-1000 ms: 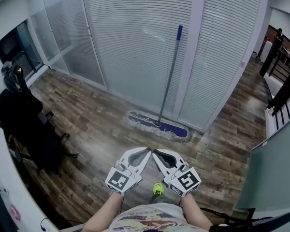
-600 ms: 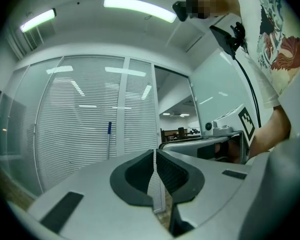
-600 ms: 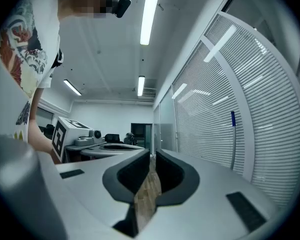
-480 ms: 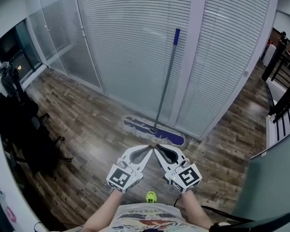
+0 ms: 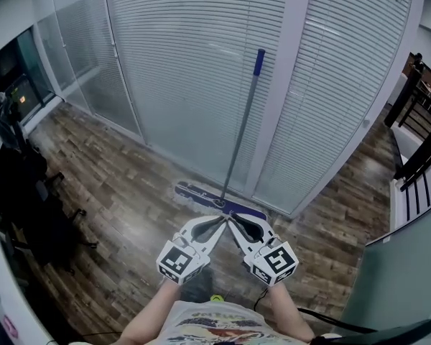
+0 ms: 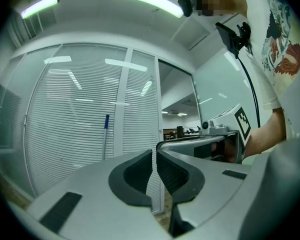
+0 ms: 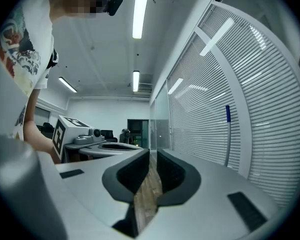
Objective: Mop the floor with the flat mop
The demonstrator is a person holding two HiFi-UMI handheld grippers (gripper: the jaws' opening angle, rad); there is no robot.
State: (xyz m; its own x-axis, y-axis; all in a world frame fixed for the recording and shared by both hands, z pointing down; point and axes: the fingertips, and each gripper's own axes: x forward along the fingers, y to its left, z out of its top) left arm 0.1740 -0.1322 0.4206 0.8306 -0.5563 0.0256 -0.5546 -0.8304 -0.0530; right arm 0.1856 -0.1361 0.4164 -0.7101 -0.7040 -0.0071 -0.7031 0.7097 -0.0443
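Against glass wall (image 5: 179,85): flat mop (image 5: 240,129) leaning upright, head on wood floor (image 5: 129,185), just ahead of gripper tips. Left gripper (image 5: 221,221), right gripper (image 5: 229,222) side by side, jaws closed, empty, clear of mop.

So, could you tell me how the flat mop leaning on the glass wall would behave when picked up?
The flat mop only leans on the glass wall, so it would probably tip sideways if nudged. Its thin pole looks stiff and fairly light; the wide fringed head likely drags on the floor.
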